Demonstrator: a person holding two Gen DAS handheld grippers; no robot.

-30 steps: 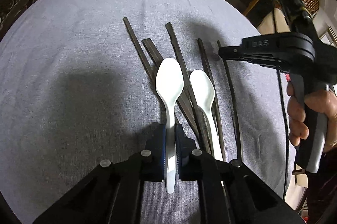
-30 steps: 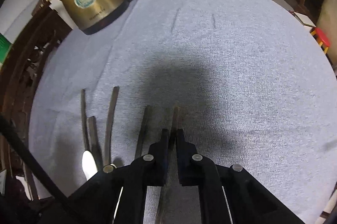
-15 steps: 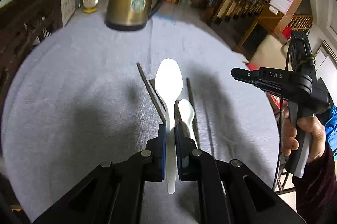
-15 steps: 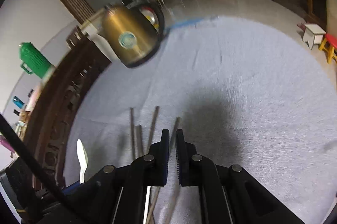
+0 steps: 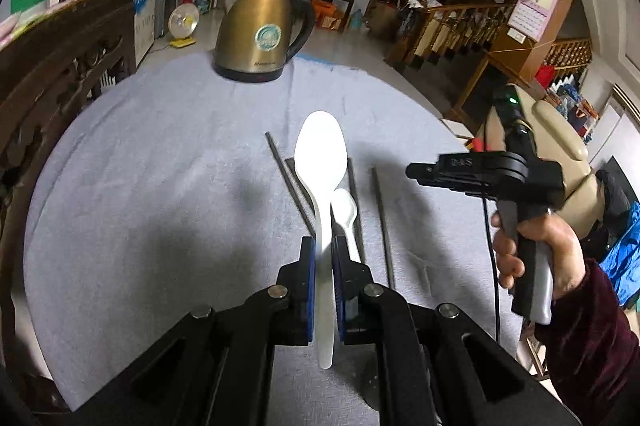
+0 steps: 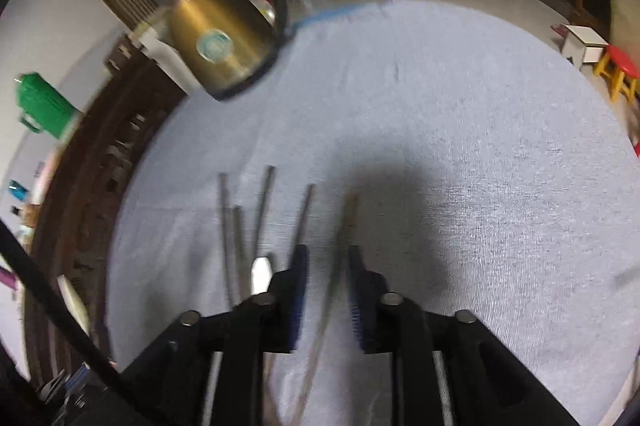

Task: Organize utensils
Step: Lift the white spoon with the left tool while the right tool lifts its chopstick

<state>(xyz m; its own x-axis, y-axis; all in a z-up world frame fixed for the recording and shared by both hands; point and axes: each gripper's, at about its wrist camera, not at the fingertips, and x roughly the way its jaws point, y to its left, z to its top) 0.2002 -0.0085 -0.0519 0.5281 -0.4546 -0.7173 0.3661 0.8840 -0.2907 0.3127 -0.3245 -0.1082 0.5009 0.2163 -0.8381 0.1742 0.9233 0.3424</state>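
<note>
My left gripper [image 5: 323, 246] is shut on the handle of a large white spoon [image 5: 320, 161] and holds it in the air above the grey-clothed round table [image 5: 160, 185]. A smaller white spoon [image 5: 345, 214] and several dark chopsticks [image 5: 382, 218] lie on the cloth below it. My right gripper [image 6: 327, 258] is open above the table, its jaws either side of a brown chopstick [image 6: 346, 226] lying on the cloth. The right gripper also shows in the left wrist view [image 5: 416, 171], held by a hand at the right.
A gold electric kettle [image 5: 256, 33] stands at the table's far edge, and shows in the right wrist view [image 6: 218, 41]. A dark carved wooden chair [image 5: 48, 73] stands at the left. A stool [image 6: 618, 69] is on the floor beyond the right edge.
My left gripper has lifted the large white spoon off the table. My right gripper has risen too and its jaws have opened; the chopstick it was on stays on the cloth.
</note>
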